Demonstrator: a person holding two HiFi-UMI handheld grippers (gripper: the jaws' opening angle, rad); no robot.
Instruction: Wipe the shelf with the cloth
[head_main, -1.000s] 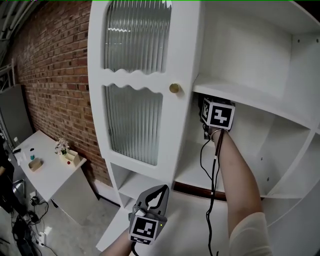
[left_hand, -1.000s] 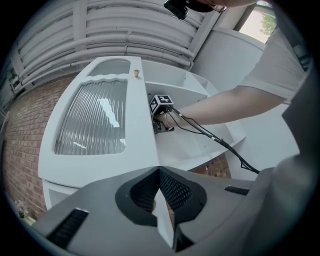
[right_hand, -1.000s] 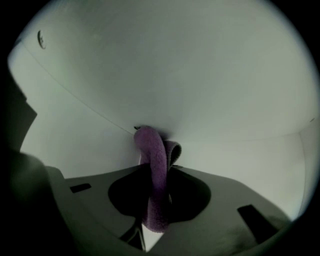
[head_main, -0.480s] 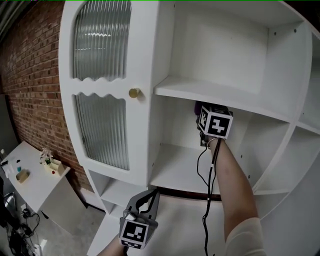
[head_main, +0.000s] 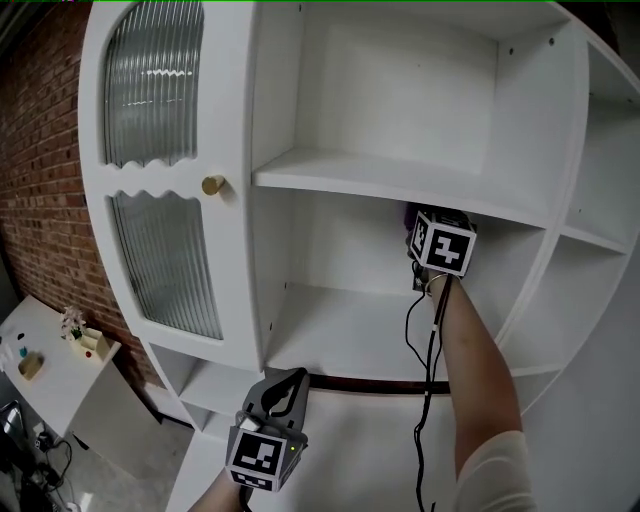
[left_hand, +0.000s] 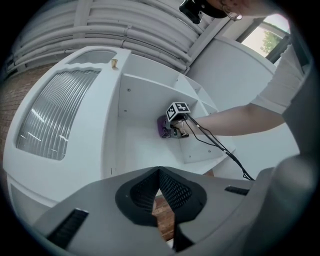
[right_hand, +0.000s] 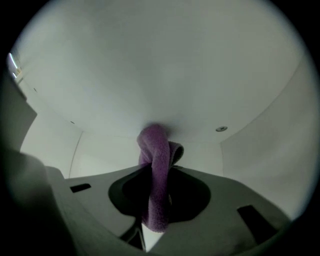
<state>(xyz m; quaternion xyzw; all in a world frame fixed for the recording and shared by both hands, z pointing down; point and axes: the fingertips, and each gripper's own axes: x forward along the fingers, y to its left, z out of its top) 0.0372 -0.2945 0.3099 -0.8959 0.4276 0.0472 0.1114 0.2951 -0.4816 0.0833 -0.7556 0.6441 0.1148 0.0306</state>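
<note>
The white cabinet's middle compartment lies between an upper shelf (head_main: 380, 180) and a lower shelf board (head_main: 340, 335). My right gripper (head_main: 428, 238) reaches deep into it, just under the upper shelf, shut on a purple cloth (head_main: 411, 214). In the right gripper view the cloth (right_hand: 155, 170) hangs between the jaws of that gripper (right_hand: 157, 175), and its top end presses against the white back panel (right_hand: 165, 75). The left gripper view shows the same cloth (left_hand: 162, 127) against that panel. My left gripper (head_main: 280, 385) hangs low in front of the cabinet, shut and empty (left_hand: 159, 171).
An open door with ribbed glass (head_main: 165, 250) and a brass knob (head_main: 213, 185) stands to the left of the compartment. Curved side shelves (head_main: 600, 230) lie to the right. A black cable (head_main: 425, 380) trails along the right forearm. A brick wall (head_main: 35, 190) and small white table (head_main: 50, 365) are at left.
The head view has swung right, so the cabinet now sits further left in frame. The right gripper stays in the middle compartment with the cloth; the left gripper stays low.
</note>
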